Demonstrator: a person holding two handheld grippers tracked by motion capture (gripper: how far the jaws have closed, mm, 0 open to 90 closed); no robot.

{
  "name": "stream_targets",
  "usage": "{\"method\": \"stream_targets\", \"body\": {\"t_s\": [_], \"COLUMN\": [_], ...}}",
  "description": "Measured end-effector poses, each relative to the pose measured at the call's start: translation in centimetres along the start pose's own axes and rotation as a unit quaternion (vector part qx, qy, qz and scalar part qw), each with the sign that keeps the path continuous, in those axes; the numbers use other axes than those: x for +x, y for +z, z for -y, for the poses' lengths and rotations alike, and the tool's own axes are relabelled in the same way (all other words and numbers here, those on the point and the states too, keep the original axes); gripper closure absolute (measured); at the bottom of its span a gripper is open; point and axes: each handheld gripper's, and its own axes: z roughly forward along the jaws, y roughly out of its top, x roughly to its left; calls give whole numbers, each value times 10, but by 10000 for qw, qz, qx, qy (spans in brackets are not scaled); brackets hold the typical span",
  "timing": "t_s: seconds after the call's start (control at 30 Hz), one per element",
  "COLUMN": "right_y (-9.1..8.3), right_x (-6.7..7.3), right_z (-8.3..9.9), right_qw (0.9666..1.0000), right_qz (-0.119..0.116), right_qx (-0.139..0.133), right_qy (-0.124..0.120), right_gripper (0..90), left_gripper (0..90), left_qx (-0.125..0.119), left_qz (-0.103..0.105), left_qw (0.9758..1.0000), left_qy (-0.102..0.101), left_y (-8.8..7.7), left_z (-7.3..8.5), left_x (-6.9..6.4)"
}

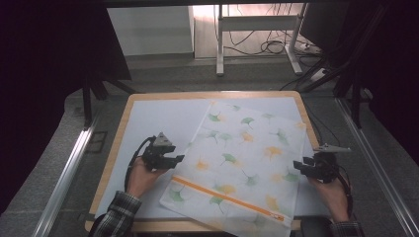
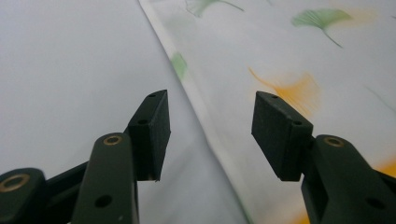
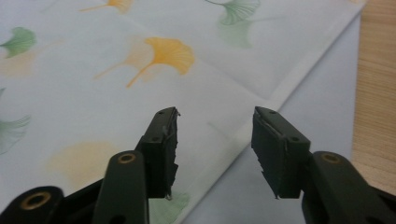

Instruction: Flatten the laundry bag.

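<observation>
A white cloth bag (image 1: 247,153) printed with green and orange ginkgo leaves lies flat and askew on a pale mat (image 1: 153,118). An orange zipper (image 1: 222,196) runs along its near edge. My left gripper (image 1: 179,159) sits at the bag's left edge. In the left gripper view it (image 2: 210,126) is open, and the edge of the bag (image 2: 289,56) runs under the gap with the pads off it. My right gripper (image 1: 297,167) is at the bag's right edge. In the right gripper view it (image 3: 215,144) is open over the hem of the bag (image 3: 93,60).
The mat covers a wooden table (image 1: 113,163), whose bare wood (image 3: 376,93) shows just past the mat (image 3: 317,107). Bare mat (image 2: 70,56) lies left of the bag. Beyond the table are a dark floor, desk legs (image 1: 220,44) and cables.
</observation>
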Motion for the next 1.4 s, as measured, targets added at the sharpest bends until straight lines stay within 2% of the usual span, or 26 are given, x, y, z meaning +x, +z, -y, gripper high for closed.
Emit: {"method": "stream_targets", "body": {"t_s": [0.07, 0.1, 0.13, 0.17, 0.23, 0.27, 0.3, 0.33, 0.37, 0.4, 0.43, 0.5, 0.53, 0.57, 0.6, 0.63, 0.67, 0.87, 0.9, 1.0, 1.03, 1.3, 1.4], "right_y": [4, 9, 9, 12, 18, 24, 24, 28, 32, 32, 32, 32, 32, 32, 32, 33, 33, 42, 48, 56, 62, 83, 91], "right_x": [-2, -4, -4, -4, -5, -6, -6, -6, -3, -3, 1, 5, 7, 10, 10, 13, 13, 13, 15, 19, 24, 39, 45], "right_z": [-2, -4, -4, -5, -7, -9, -9, -9, -10, -10, -11, -12, -13, -13, -13, -15, -15, -26, -32, -40, -48, -72, -79], "right_qw": [9999, 9996, 9996, 9995, 9990, 9988, 9988, 9985, 9975, 9975, 9972, 9968, 9967, 9963, 9963, 9959, 9959, 9967, 9968, 9969, 9971, 9979, 9973], "right_qz": [136, 282, 282, 311, 422, 423, 423, 442, 572, 572, 596, 624, 619, 636, 636, 647, 647, 553, 519, 493, 464, 273, 171], "right_qx": [20, 61, 61, 74, 157, 232, 232, 322, 414, 414, 450, 487, 506, 546, 546, 599, 599, 582, 582, 551, 505, 313, 283], "right_qy": [33, 37, 37, 40, 31, 25, 25, 34, -90, -90, -92, -102, -125, -181, -181, -189, -189, -149, -192, -262, -317, -505, -663], "right_gripper": [563, 565, 565, 560, 523, 449, 449, 409, 443, 443, 553, 687, 763, 850, 850, 890, 890, 895, 894, 894, 893, 890, 889], "left_gripper": [462, 463, 462, 462, 462, 460, 460, 464, 529, 529, 614, 716, 758, 811, 811, 853, 864, 872, 872, 872, 871, 863, 859], "left_qx": [-24, 17, 17, 58, 138, 182, 241, 176, 169, 187, 188, 187, 181, 181, 180, 194, 194, 357, 429, 499, 545, 567, 602], "left_qz": [-27, -163, -163, -273, -426, -454, -461, -421, -372, -325, -196, -142, -17, -17, 5, 14, 14, -38, -107, -140, -163, -245, -288], "left_qw": [10000, 9999, 9999, 9996, 9990, 9988, 9986, 9989, 9991, 9993, 9996, 9996, 9997, 9997, 9997, 9997, 9997, 9993, 9990, 9986, 9984, 9981, 9978], "left_qy": [-41, -40, -40, -53, -68, -83, -76, -51, -70, -87, -122, -128, -158, -158, -169, -129, -129, -37, 22, 40, 45, 26, 33], "left_y": [15, 28, 28, 35, 43, 46, 49, 49, 49, 49, 48, 48, 48, 48, 48, 47, 47, 37, 31, 25, 19, -2, -10], "left_z": [-5, -9, -9, -10, -9, -8, -6, -4, -4, -3, -4, -3, -3, -3, -3, -3, -3, -2, 1, 4, 9, 23, 32], "left_x": [2, 3, 3, 3, 4, 5, 5, 4, 4, 3, 2, 1, 0, 0, 0, -1, -1, 0, 1, 2, 3, 7, 10]}}
